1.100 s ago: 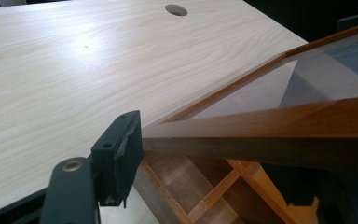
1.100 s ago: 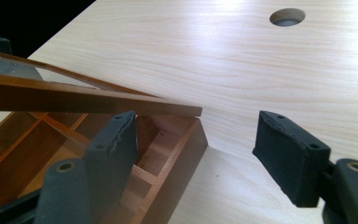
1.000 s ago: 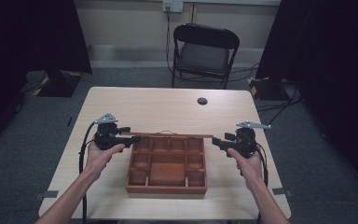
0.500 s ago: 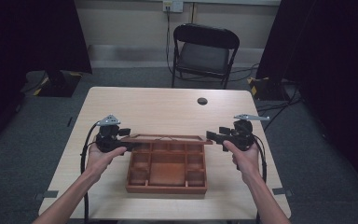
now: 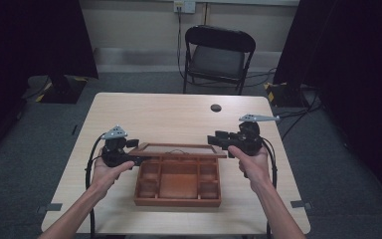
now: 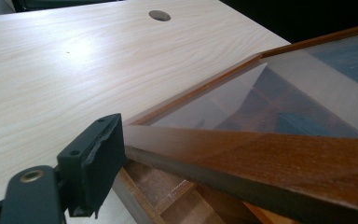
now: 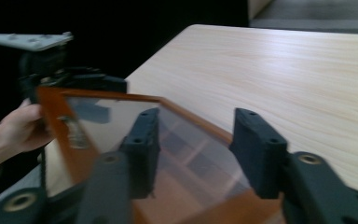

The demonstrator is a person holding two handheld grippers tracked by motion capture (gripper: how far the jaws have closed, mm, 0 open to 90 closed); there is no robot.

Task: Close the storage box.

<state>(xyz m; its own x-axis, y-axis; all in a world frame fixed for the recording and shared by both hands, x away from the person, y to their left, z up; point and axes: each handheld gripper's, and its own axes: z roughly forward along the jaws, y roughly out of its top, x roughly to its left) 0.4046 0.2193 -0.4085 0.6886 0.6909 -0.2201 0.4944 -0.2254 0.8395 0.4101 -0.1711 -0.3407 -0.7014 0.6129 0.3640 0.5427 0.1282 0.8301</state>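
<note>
The wooden compartment box (image 5: 177, 183) sits on the desk (image 5: 169, 119) near its front edge, between the two hands. Its glass-paned lid (image 5: 178, 149) is raised off the compartments along its front edge and tilted, hinged at the far side; by my assessment the opening is about half done, with the lid yet to be swung fully back or lowered.

Left tongs (image 5: 132, 160): held level, pointing inward at the lid's left end. The left gripper view shows one pad (image 6: 93, 163) against the wooden frame (image 6: 261, 158); jaws have just been opening, and whether they press on the frame I cannot tell.

Right tongs (image 5: 218, 140): held level and higher, at the lid's right corner. Jaws have just been closing and straddle the corner with gaps showing, so not yet clamped.
</note>
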